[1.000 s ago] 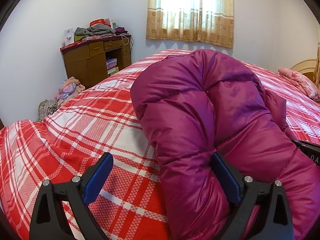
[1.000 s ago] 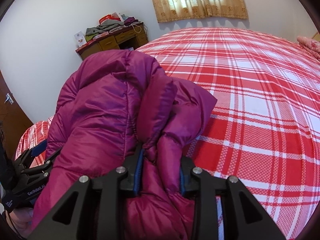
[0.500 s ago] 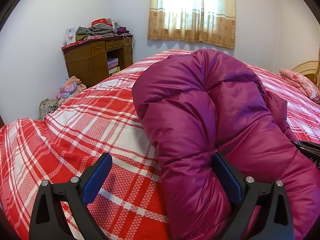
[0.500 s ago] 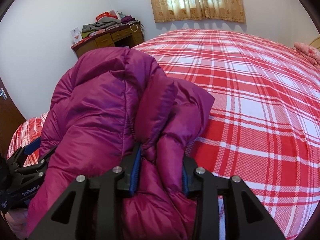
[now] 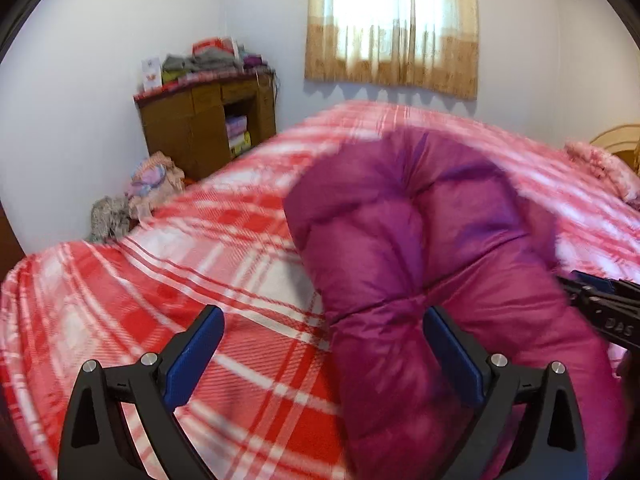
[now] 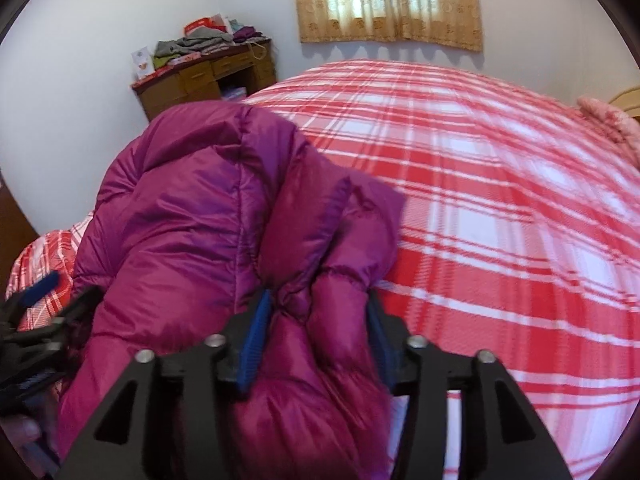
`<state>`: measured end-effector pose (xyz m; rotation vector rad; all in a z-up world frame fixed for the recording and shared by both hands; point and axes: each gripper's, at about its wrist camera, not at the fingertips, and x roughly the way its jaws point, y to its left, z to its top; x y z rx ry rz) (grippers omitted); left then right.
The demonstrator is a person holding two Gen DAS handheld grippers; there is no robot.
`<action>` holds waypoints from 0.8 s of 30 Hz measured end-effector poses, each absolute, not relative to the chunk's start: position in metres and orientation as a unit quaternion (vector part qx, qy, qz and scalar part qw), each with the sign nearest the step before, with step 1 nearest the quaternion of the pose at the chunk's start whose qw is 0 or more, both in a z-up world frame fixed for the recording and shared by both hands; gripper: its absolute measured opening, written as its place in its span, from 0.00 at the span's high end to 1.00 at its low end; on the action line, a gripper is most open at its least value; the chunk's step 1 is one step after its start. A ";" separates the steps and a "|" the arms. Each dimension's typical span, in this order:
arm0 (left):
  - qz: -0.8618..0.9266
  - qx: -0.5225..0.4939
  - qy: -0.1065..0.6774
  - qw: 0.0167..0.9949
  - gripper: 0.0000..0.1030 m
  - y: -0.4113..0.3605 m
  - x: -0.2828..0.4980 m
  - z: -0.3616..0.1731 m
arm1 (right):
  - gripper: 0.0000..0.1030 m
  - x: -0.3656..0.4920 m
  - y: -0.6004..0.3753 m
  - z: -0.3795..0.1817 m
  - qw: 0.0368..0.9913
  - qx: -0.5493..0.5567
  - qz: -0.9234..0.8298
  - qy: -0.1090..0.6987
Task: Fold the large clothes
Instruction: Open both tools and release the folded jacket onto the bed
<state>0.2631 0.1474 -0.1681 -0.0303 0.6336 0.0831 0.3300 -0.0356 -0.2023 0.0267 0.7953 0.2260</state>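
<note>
A glossy magenta-purple quilted puffer jacket [image 5: 420,240] lies on the red-and-white plaid bedspread [image 6: 500,200]; beyond the bedspread hang tan floral-patterned curtains [image 6: 388,4].

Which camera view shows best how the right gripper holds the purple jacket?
The right wrist view. There the right gripper is shut on a bunched fold of the purple jacket, padding bulging between its blue pads. The left wrist view shows only part of that gripper's black body at the jacket's right edge, not the grip.

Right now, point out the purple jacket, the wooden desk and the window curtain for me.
purple jacket [image 6: 192,224]: right wrist view, on the puffy quilted panel left of the jaws.
wooden desk [image 5: 180,120]: left wrist view, on its front left door.
window curtain [image 5: 392,68]: left wrist view, on the tan patterned lower band.
</note>
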 end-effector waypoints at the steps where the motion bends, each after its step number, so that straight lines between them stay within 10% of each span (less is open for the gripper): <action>1: 0.038 -0.013 0.299 0.953 0.03 0.147 0.251 -0.156 | 0.36 0.324 -0.038 -0.195 0.919 0.014 0.101 0.381; 24: 0.042 -0.003 0.184 0.982 0.03 0.156 0.138 -0.023 | 0.21 0.184 -0.008 -0.052 0.964 -0.035 0.147 0.219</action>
